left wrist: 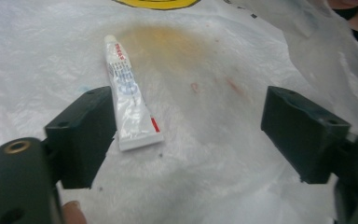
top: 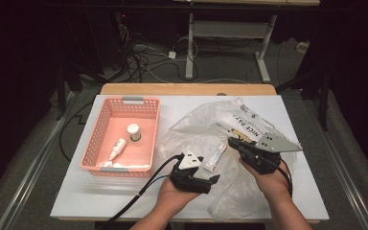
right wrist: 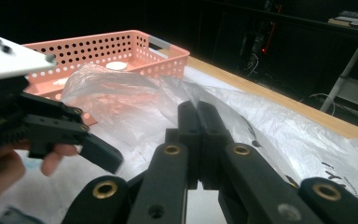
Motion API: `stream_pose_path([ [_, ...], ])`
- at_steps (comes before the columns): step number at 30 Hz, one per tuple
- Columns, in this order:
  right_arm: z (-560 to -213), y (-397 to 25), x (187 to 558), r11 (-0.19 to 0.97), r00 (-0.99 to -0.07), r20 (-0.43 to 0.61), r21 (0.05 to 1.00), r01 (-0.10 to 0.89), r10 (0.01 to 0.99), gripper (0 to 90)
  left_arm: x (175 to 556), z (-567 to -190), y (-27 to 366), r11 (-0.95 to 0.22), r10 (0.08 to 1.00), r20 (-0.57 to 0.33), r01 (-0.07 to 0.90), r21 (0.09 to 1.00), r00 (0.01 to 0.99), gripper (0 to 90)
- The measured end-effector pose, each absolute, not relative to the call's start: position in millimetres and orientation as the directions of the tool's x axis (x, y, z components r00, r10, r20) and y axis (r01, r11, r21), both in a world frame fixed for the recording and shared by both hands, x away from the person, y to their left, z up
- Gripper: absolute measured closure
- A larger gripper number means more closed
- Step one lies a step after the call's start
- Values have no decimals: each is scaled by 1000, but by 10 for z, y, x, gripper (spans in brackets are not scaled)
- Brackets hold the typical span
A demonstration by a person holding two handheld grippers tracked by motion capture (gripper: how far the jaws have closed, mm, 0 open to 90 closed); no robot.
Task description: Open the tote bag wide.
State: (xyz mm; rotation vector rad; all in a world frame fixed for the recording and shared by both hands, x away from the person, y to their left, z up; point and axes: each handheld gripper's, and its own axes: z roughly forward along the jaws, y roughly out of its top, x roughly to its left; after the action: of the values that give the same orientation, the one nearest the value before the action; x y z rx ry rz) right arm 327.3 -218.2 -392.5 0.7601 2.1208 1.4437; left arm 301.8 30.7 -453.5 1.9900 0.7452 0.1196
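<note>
A small white tube [left wrist: 129, 99] with blue print and a red stripe lies on the crinkled clear plastic bag [top: 206, 129]. In the high view the tube [top: 215, 157] sits between my two grippers. My left gripper [left wrist: 191, 130] is open, low over the bag, and the tube lies just inside its left jaw. From the high view that left gripper [top: 210, 183] points right. My right gripper [right wrist: 198, 109] is shut, pinching a fold of the bag [right wrist: 135, 98], which rises from its tips. The right gripper [top: 231, 142] holds that film up beside the tube.
A pink perforated basket [top: 124, 100] stands at the table's left, holding a small white-capped jar [top: 133, 132] and a white dropper bottle [top: 117, 148]. The basket [right wrist: 121, 46] lies behind the bag in the right gripper view. The bag carries black "NICE DAY" print [top: 245, 125].
</note>
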Motion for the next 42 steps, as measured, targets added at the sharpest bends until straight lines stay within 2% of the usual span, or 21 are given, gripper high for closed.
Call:
stream_pose_path([
  [2,-3924,-2182,3269,295,-741,-65,938,184,669,900,2971,-4515,362,-340,540,-225,454,824,811,139],
  [4,-3923,-2181,3266,295,-741,-65,938,183,668,900,2927,-4499,399,-350,540,-222,457,818,812,71],
  [8,-3928,-2186,3268,296,-740,-67,937,183,670,900,2849,-4457,490,-361,535,-215,451,816,817,0],
  [22,-3930,-2190,3262,298,-736,-68,936,186,673,900,2718,-4337,954,-335,586,-176,435,836,791,0],
  [30,-3930,-2218,3268,296,-732,-68,937,187,678,900,2728,-4283,1206,-291,614,-188,441,849,767,0],
  [42,-3924,-2251,3260,288,-728,-63,939,189,683,900,2822,-4234,1625,-250,708,-164,462,851,687,0],
])
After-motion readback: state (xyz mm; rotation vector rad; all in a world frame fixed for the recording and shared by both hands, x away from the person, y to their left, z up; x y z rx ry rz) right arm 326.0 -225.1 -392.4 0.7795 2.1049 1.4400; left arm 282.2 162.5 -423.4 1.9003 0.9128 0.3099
